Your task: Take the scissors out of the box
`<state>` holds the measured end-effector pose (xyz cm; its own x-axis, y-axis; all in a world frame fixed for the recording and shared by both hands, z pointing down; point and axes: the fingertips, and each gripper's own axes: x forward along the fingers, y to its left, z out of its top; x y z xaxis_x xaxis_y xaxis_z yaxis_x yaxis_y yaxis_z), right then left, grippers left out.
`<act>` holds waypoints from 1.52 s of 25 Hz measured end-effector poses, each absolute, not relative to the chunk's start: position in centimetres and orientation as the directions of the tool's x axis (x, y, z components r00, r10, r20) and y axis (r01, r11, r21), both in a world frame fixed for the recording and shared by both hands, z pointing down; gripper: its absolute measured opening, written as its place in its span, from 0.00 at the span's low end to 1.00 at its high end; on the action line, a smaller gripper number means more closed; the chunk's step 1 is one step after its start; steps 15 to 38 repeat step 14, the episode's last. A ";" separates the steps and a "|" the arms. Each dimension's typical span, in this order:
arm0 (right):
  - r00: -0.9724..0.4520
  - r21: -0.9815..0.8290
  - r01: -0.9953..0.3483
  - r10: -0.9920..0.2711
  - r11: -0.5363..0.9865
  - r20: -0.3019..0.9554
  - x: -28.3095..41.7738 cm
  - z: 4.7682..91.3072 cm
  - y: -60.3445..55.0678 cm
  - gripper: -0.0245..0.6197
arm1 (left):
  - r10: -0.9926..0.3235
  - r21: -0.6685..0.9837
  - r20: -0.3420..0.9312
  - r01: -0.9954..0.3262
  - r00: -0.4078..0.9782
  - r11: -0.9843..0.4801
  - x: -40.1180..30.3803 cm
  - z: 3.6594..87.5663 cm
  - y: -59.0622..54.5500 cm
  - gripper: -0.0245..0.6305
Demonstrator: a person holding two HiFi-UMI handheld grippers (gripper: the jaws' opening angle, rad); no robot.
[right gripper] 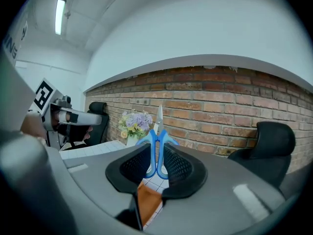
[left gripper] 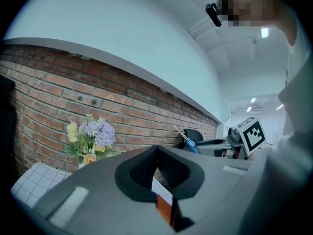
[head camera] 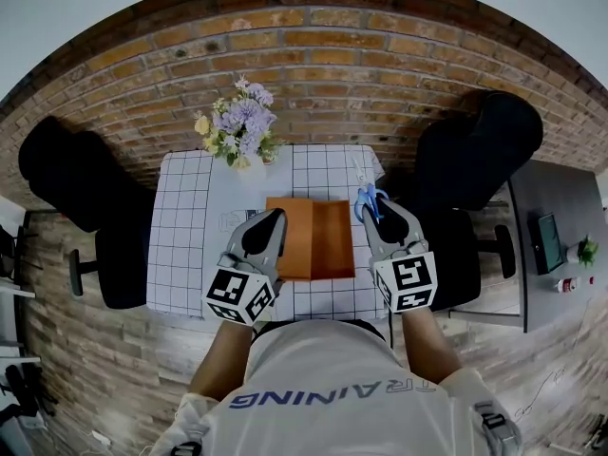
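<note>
- Blue plastic handles, two loops side by side; pale metal blades closed to one narrow point. These are the scissors [right gripper: 158,133].
- We find them standing upright in the right hand-held gripper [right gripper: 157,156]. Its jaws are part-way closed and the ribbed pads press on the loops from both sides. The blades stick out past the jaw tips.
- From the head view, the scissors are clear of the box [head camera: 323,245], just past its far right corner and above the desk [head camera: 180,245].
- The box is flat and orange-brown, and lies at the middle of the desk between the two grippers.
- The left hand-held gripper [left gripper: 156,152] hangs over the box's left edge. Its jaw tips are drawn together and nothing sits between them.
- The desk is covered by a white cloth with a dark grid.
- A bunch of flowers [head camera: 237,126], lilac and yellow, stands at the far edge.
- A red brick wall [head camera: 332,65] runs behind the desk, with pale plaster above it.
- A black chair [head camera: 71,174] stands to the left of the desk and another [head camera: 475,150] to the right.
- The floor [head camera: 57,350] is wood plank.
</note>
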<state>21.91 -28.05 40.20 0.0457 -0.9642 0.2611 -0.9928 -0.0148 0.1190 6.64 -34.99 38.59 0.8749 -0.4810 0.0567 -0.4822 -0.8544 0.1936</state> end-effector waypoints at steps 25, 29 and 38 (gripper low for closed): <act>0.066 0.133 -0.991 -0.957 -0.029 0.281 21.4 41.2 -27.6 0.20 | -0.457 0.202 0.071 -0.461 0.887 -0.864 6.6 39.3 -34.6 0.04; 0.066 0.133 -0.991 -0.957 -0.029 0.281 21.4 41.2 -27.6 0.20 | -0.457 0.202 0.071 -0.461 0.887 -0.864 6.6 39.3 -34.6 0.04; 0.066 0.133 -0.991 -0.957 -0.029 0.281 21.4 41.2 -27.6 0.20 | -0.457 0.202 0.071 -0.461 0.887 -0.864 6.6 39.3 -34.6 0.04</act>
